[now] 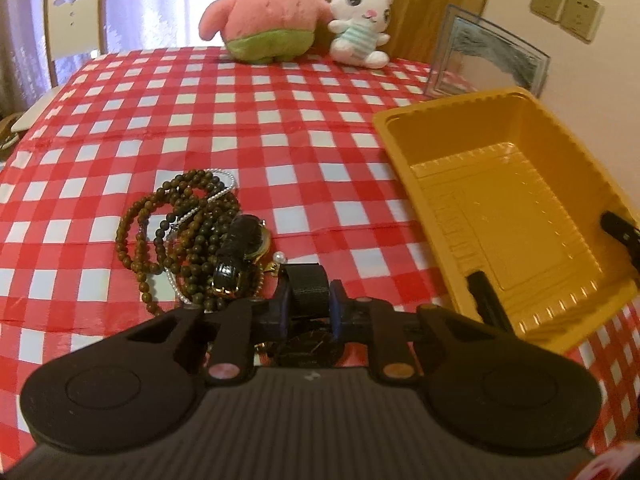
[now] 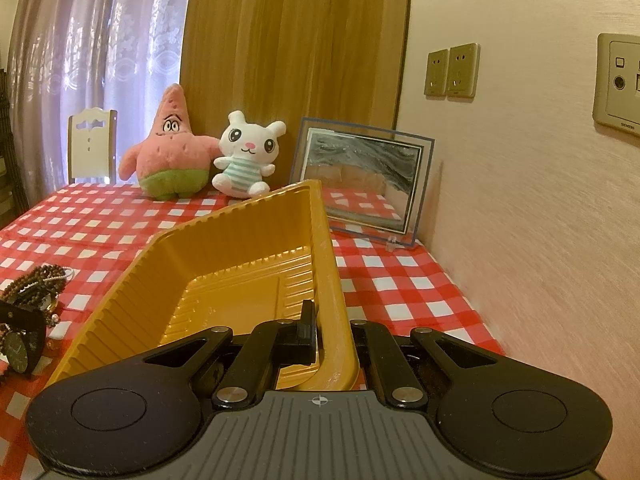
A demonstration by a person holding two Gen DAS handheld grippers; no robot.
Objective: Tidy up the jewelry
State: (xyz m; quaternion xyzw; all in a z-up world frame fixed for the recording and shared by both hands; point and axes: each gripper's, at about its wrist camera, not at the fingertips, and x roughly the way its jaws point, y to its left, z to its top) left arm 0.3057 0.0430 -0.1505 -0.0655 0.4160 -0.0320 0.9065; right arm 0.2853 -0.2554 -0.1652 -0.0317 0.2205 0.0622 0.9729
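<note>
Left gripper [image 1: 309, 295] fingers clamp black watch strap [image 1: 305, 289] | right gripper [image 2: 329, 338] pinches yellow tray [image 2: 240, 240] rim — lower centre | lift strap clear of beads [image 1: 176, 224] — avoid snagging.

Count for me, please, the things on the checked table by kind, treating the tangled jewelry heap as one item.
Plush toys: 2 (pink starfish, white bunny)
Yellow tray, in the right gripper: 1
Picture frame: 1
Jewelry heap: 1
Watch, in the left gripper: 1
Total: 6
</note>
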